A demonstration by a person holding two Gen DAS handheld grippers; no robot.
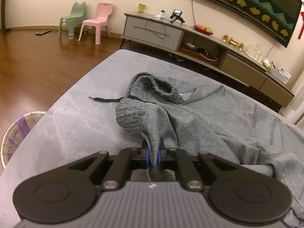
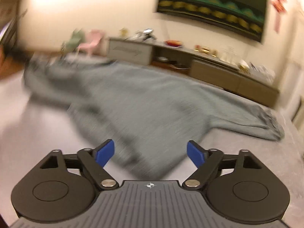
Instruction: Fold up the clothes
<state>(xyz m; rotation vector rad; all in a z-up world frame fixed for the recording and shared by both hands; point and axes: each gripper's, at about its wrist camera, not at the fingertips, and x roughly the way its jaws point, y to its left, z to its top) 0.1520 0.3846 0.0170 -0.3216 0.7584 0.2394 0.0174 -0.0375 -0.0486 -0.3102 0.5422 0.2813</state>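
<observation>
A grey knitted hoodie [image 1: 209,117] lies spread on a grey table [image 1: 76,117], its hood [image 1: 152,83] bunched up at the far end with a dark drawstring [image 1: 104,100] trailing left. My left gripper [image 1: 153,156] is shut on a ribbed edge of the hoodie and lifts it a little off the table. In the right wrist view, which is motion-blurred, the hoodie [image 2: 142,104] stretches across the table [image 2: 237,161]. My right gripper [image 2: 151,153] is open and empty, its blue pads [image 2: 105,153] just above a near corner of the fabric.
A woven basket [image 1: 17,133] stands on the wooden floor left of the table. A long low cabinet [image 1: 190,38] with clutter runs along the far wall. A green chair [image 1: 73,19] and a pink chair [image 1: 98,21] stand at the back left.
</observation>
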